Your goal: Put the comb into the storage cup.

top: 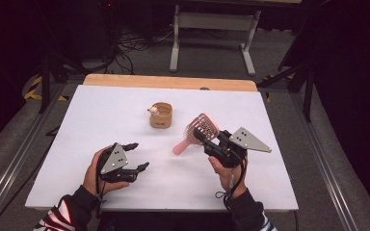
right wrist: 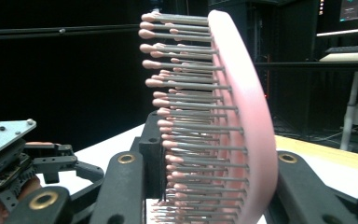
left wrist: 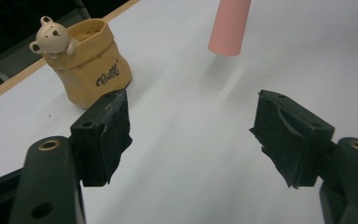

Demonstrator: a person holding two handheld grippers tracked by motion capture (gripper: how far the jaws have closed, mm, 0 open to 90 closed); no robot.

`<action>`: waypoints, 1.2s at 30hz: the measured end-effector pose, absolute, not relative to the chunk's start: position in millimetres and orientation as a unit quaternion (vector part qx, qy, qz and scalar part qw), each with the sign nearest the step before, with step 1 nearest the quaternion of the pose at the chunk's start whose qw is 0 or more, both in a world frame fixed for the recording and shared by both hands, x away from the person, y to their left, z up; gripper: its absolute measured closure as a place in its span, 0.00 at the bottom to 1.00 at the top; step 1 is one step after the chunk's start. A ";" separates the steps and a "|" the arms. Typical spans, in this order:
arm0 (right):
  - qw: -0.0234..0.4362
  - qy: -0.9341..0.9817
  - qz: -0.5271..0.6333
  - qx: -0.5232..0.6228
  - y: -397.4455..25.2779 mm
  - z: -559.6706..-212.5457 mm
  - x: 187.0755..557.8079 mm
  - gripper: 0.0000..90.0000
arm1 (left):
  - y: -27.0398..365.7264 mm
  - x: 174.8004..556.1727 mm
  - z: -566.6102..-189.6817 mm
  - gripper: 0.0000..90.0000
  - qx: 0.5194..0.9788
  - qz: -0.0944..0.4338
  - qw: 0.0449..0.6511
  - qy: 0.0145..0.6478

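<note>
Pink plastic is being pinched between the black jaws of the right gripper (top: 203, 136): one hairbrush (top: 197, 131) is being grasped by its head, with one jaw against the bristle side and the other against the smooth curved back. In the right gripper view the hairbrush (right wrist: 242, 116) is being held upright, and its rows of thin grey pins, each tipped with a small pink ball, are being shown side-on against the dark room. In the high view the brush's round handle is being angled down toward the table (top: 101, 120), its end just above or on the white surface; which of the two cannot be told.

One more gripper is being held near the table's near edge: the left gripper (top: 136, 155), its jaws spread wide and clamping nothing. In the left gripper view the two padded jaws of the left gripper (left wrist: 191, 135) are being seen well apart, their black foam pads (left wrist: 108, 135) rough and torn at the edges, with the pink handle end (left wrist: 228, 28) beyond them.

One container is being left standing farther back, well apart from both grippers: a small tan pot (top: 161, 115) shaped like a crumpled paper bag, with dark script on its side. One cream bear figure (left wrist: 52, 37) is being shown peeking over its rim. What the pot (left wrist: 95, 70) holds cannot be told.
</note>
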State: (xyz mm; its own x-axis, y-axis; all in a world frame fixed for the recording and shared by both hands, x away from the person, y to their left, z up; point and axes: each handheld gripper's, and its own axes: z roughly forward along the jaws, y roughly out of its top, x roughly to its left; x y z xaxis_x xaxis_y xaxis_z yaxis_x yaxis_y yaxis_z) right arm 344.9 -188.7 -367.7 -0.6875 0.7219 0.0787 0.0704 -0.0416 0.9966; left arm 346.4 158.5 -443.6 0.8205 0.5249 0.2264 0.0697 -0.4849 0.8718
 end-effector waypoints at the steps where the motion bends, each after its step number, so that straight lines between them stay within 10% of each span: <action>1: 0.251 0.645 0.653 0.308 -189.4 -367.6 345.0 0.70 | 160.8 346.9 -444.5 0.30 0.827 0.234 0.478 0.180; 12: 0.265 0.639 0.652 0.311 -197.8 -363.3 345.1 0.70 | 180.2 347.5 -447.0 0.13 0.814 0.240 0.489 0.202; 36: 0.277 0.640 0.649 0.306 -193.1 -358.3 350.7 0.70 | 223.5 332.1 -458.0 0.09 0.811 0.248 0.477 0.230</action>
State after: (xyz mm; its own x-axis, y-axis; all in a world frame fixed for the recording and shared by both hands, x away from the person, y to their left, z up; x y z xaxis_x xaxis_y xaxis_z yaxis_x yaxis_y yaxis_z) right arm 350.7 -193.1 -358.3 -0.6598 0.7502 0.0431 0.0325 -0.0287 0.9991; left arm 332.1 223.5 -458.0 0.7716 0.6092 0.1830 0.1367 -0.4398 0.8876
